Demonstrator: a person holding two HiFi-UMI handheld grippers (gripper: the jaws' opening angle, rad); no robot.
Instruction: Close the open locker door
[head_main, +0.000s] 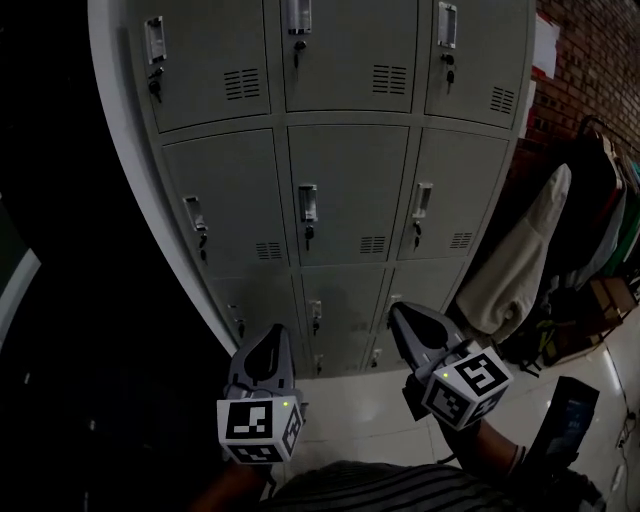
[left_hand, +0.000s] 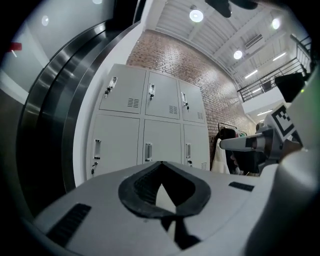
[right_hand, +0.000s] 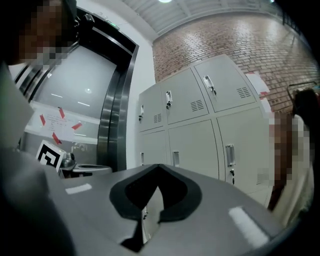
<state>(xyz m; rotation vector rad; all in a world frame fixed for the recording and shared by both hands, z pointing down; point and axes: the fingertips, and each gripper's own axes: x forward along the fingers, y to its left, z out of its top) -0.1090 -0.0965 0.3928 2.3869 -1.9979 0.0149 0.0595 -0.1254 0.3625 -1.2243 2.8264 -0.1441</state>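
A red brick wall stands at the right, with coats hanging before it (one pale, the rest dark). The tiled floor is pale and glossy. Round lamps glow in a white ribbed ceiling.

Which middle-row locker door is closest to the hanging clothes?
The right-hand door, at the row's end beside the pale garment; the other two lie further left.

The grey locker bank stands upright at the far side, three columns wide, with every visible door shut flush.
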